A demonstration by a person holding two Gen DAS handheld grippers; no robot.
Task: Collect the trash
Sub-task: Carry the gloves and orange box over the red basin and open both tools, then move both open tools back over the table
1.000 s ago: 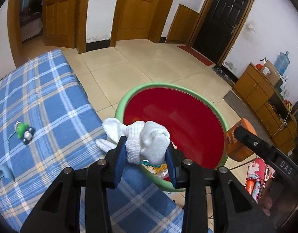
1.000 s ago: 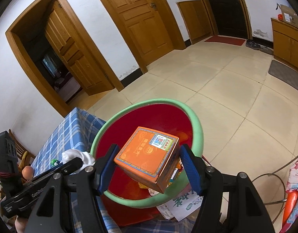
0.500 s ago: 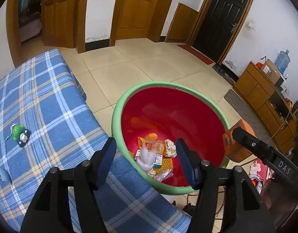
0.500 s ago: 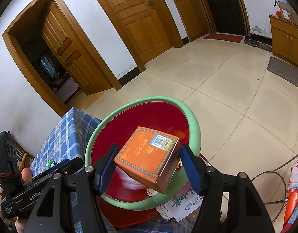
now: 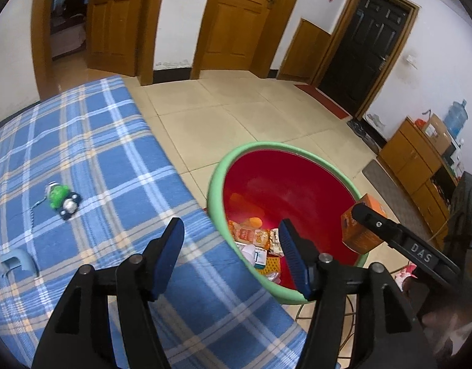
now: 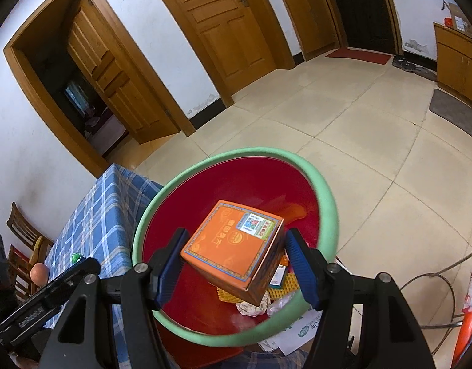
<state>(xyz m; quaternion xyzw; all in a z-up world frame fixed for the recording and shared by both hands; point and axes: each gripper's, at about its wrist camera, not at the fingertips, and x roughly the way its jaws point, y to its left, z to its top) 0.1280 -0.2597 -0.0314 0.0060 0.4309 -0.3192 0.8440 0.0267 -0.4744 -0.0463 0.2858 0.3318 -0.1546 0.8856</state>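
Pinching the orange printed cardboard box (image 6: 232, 249) by opposite side faces above the green-rimmed red plastic basin (image 6: 326, 206), the right gripper (image 6: 234, 266) carries something seemingly light, stiff yet crushable, while the left gripper (image 5: 232, 243) hangs spread, empty.

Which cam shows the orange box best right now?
Right wrist: the orange box fills the centre, top label readable, clamped by the right gripper over the red bin. Left wrist shows only a corner of it, mostly hidden behind the right gripper's finger.
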